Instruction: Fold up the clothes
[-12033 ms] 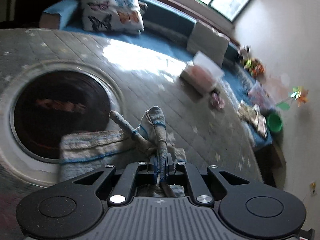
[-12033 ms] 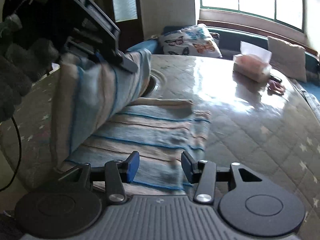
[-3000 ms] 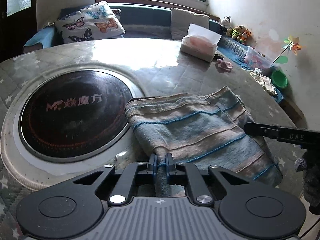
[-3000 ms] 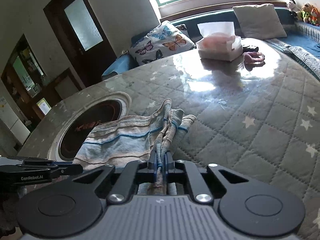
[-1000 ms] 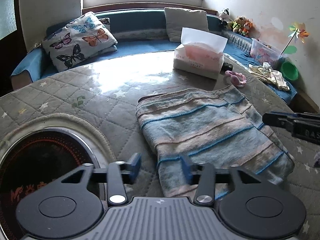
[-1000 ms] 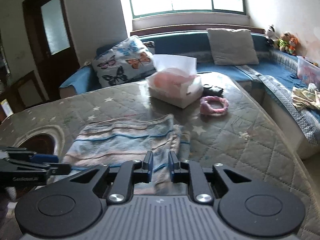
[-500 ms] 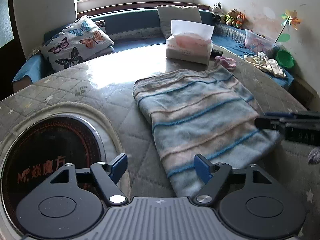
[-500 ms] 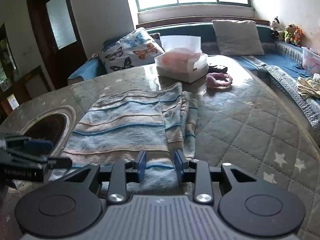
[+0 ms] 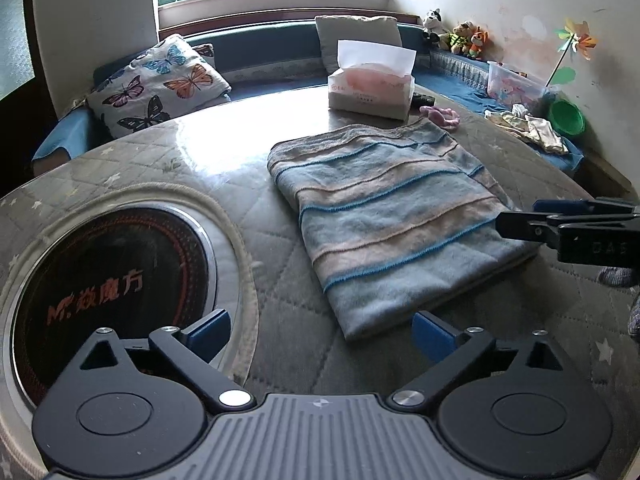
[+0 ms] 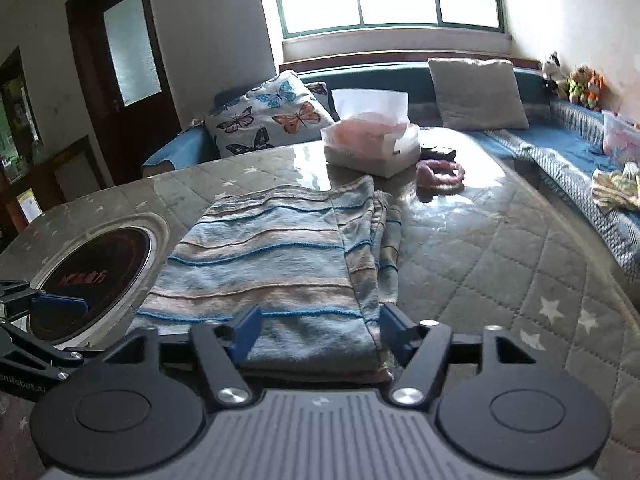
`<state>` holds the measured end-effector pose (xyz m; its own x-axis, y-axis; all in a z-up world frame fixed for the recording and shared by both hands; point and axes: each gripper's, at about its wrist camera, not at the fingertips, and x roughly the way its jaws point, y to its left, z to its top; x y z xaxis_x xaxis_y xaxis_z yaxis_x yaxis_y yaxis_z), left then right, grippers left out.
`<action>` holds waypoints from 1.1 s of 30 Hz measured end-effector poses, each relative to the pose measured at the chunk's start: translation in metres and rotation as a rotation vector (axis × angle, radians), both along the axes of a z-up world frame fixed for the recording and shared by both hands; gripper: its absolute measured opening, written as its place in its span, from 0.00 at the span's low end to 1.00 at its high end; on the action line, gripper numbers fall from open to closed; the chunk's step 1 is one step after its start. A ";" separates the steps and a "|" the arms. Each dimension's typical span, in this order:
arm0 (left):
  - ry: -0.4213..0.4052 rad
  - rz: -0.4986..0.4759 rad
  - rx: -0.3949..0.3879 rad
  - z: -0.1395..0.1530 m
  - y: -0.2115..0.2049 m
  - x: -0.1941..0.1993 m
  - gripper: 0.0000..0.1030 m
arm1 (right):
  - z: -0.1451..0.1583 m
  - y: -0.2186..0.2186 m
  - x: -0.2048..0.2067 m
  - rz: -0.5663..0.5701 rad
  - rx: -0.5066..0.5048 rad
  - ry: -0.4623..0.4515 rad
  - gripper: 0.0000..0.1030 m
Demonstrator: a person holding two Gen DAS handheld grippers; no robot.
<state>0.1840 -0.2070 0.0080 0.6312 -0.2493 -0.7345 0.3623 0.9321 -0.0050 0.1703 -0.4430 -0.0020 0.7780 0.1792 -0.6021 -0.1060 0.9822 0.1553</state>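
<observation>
While folded garment (image 9: pixel 392 216) lies flat, both grippers gape.

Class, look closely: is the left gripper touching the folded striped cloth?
Apart. The left wrist view shows the left gripper open, bare quilted table between its fingers and the striped cloth.

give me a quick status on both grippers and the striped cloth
Left gripper open, empty, short of the cloth's near corner. Right gripper open, astride the near edge. Striped cloth folded, flat on the table. Tissue box and pink hair tie beyond it, clear.
</observation>
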 end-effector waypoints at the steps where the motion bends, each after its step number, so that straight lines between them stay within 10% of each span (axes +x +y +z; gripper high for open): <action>1: 0.000 0.002 -0.001 0.000 0.001 -0.003 1.00 | 0.001 0.001 -0.003 0.002 -0.003 -0.004 0.77; 11: 0.003 0.000 -0.004 -0.005 0.009 -0.029 1.00 | 0.004 0.012 -0.029 -0.013 -0.048 -0.016 1.00; 33: 0.010 0.029 0.022 -0.011 0.025 -0.067 1.00 | -0.006 0.032 -0.079 -0.093 -0.063 0.003 1.00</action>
<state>0.1168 -0.1817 -0.0027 0.6302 -0.2145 -0.7462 0.3351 0.9421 0.0121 0.0917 -0.4108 -0.0080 0.7875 0.0681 -0.6125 -0.0140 0.9956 0.0927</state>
